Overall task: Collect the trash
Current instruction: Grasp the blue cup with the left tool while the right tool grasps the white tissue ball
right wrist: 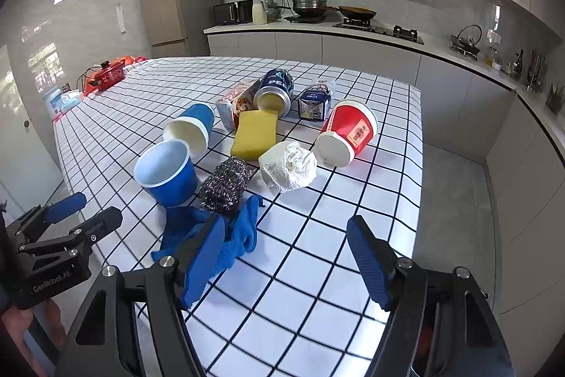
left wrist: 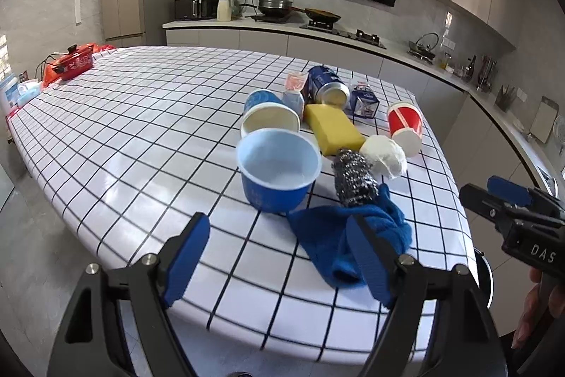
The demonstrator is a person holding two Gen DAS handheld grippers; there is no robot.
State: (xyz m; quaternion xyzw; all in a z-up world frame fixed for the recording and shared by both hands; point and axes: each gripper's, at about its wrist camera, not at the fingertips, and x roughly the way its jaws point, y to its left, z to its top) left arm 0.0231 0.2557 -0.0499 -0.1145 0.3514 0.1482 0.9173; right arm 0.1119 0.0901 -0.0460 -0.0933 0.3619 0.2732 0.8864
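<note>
Two wrist views of a kitchen table (left wrist: 141, 115) covered in a white cloth with a black grid. Left gripper (left wrist: 279, 257), lower centre of the left wrist view: jaws apart, nothing between the pads, poised above the near table edge; its right finger overlaps the blue cloth (left wrist: 328, 235) in the picture, though contact cannot be judged from this angle. Right gripper (right wrist: 286, 257), lower centre of the right wrist view: jaws likewise apart and empty over bare table. The trash lies clustered in the middle of both frames. Nearest stands an upright blue cup (left wrist: 279, 168), just beside a steel scourer (left wrist: 353, 179) that rests against the crumpled blue cloth. To the right of the scourer sits a wad of white paper (left wrist: 385, 154), and beyond it a red cup (left wrist: 406, 126) lying on its side. Behind the scourer is a yellow sponge (left wrist: 333, 129), with a second blue cup (left wrist: 270, 115) tipped over at its left. At the back of the cluster lie a blue can (left wrist: 326, 85) on its side, a small blue carton (left wrist: 365, 101) and a snack packet (right wrist: 236, 103). A red pot (left wrist: 74, 60) stands well apart at the upper left. Each gripper appears at the edge of the other's view.
</note>
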